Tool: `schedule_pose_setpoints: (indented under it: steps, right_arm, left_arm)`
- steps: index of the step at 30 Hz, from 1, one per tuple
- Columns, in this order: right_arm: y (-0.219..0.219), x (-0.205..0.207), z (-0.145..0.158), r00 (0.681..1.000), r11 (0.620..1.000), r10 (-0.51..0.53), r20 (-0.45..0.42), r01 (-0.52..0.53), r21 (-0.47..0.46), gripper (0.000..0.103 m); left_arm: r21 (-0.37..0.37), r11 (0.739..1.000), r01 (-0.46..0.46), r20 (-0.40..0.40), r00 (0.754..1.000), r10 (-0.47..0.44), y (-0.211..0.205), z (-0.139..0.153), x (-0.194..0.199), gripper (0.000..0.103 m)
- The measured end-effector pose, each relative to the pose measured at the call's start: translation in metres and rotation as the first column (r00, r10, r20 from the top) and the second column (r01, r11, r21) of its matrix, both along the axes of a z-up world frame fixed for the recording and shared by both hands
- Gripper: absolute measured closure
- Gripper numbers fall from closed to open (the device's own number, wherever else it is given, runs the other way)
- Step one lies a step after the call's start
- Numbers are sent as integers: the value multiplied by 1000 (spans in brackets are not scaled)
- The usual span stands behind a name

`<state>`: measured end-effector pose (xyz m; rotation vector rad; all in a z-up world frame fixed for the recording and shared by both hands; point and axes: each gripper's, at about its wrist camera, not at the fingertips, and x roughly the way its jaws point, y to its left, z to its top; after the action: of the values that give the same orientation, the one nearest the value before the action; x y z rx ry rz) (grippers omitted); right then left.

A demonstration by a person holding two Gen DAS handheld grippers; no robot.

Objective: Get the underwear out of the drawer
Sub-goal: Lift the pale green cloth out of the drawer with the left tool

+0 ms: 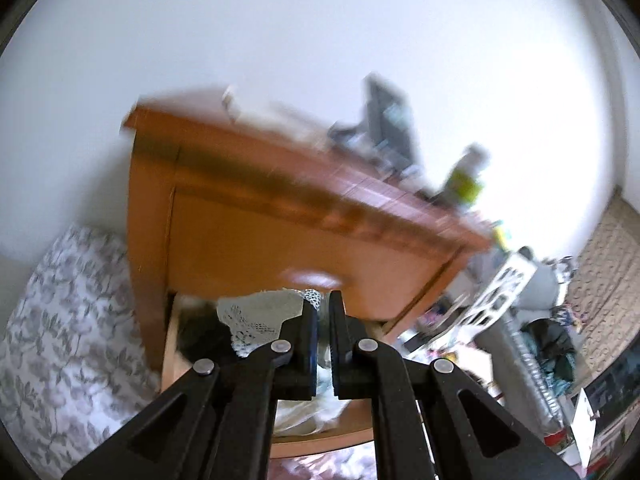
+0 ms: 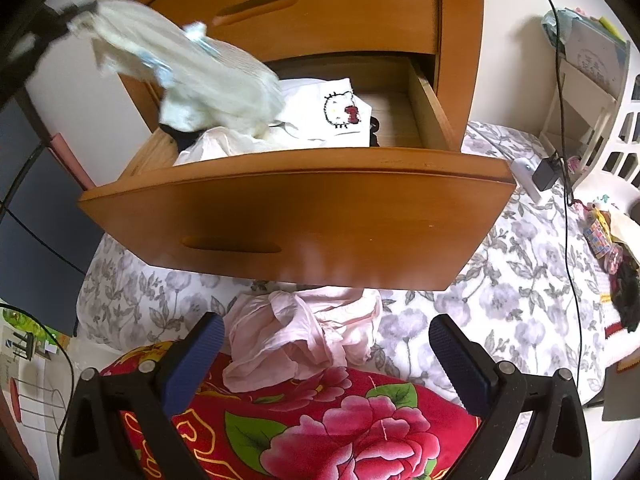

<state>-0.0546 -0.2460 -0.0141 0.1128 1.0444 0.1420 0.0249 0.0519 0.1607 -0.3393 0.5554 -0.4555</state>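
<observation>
Left gripper (image 1: 323,316) is clenched on a pale lace underwear (image 2: 188,76), which hangs stretched above the open drawer (image 2: 296,216), its lower end seemingly touching the clothes inside. Right gripper (image 2: 326,354) stands wide apart with nothing held, above a pink garment (image 2: 304,340) lying on the red flowered blanket (image 2: 320,432). I judge the task is partly done: a white piece with a cat face (image 2: 332,116) is left in the drawer.

Drawer (image 2: 296,216) pulled out of nightstand (image 2: 320,8), clothes inside; underwear (image 2: 192,76) hangs above its left end from left gripper (image 2: 76,14); another garment (image 2: 304,340) on bed (image 2: 500,280) below drawer front, between right gripper (image 2: 326,344) fingers.
</observation>
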Motion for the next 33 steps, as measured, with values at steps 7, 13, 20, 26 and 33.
schedule_pose_setpoints:
  steps: [7, 13, 20, 26, 33]
  right_arm:
    - [-4, -2, 5, 1000, 1000, -11, 13, 11, 9, 0]
    - [-6, -8, 10, 1000, 1000, -10, 24, 10, 17, 0]
    - [-11, -18, 22, 998, 999, -25, 56, 24, 24, 0]
    - [-14, -30, 33, 996, 999, -32, 84, 29, 28, 0]
    - [-17, -42, 42, 993, 999, -36, 109, 33, 31, 0]
  left_arm:
    - [-16, 999, 33, 196, 980, -29, 5, 60, -56, 98]
    - [-10, 999, 45, 286, 957, -41, 7, 88, -96, 98]
    - [-12, 998, 67, 299, 952, -60, 8, 89, -129, 98]
    - [-2, 997, 81, 276, 958, -77, 3, 84, -143, 98]
    - [18, 994, 109, 210, 971, -110, -10, 67, -150, 98]
